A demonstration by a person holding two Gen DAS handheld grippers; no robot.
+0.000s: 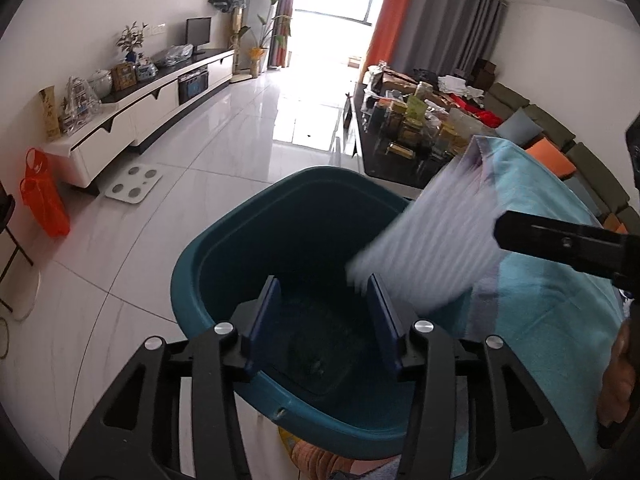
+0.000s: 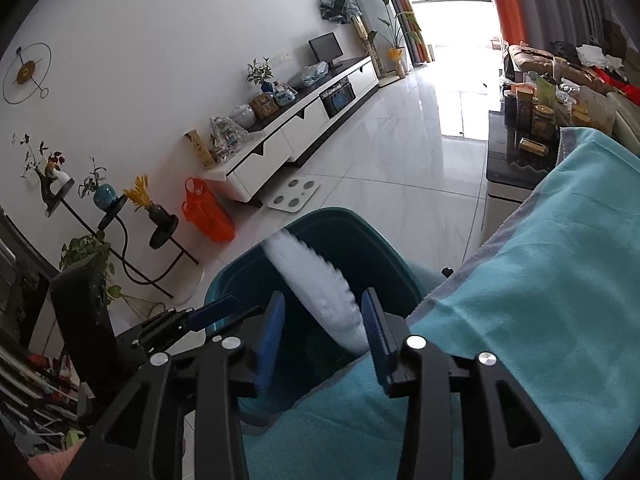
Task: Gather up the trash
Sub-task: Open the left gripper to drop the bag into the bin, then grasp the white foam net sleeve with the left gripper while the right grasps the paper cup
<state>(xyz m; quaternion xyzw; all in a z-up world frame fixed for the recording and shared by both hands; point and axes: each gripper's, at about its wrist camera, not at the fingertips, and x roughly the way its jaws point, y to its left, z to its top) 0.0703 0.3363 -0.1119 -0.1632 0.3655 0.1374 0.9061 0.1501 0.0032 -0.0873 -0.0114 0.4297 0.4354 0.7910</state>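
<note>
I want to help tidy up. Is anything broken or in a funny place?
The teal bin has a small chip on its near rim. A white ribbed sheet, blurred, hangs over the bin's mouth, not yet inside. A bathroom scale lies on the floor by the TV cabinet.

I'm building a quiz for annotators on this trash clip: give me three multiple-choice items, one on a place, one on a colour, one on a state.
1. Where is the white sheet?
A. on the floor
B. over the bin's mouth
C. on the TV cabinet

2. What colour is the bin?
A. teal
B. red
C. white

3. How do the right gripper jaws stand?
A. clamped on the sheet
B. shut on nothing
C. apart

Answers: B, the blurred sheet hangs above the bin's opening; A, its rim and wall are teal; C, a clear gap shows between the blue pads.
</note>
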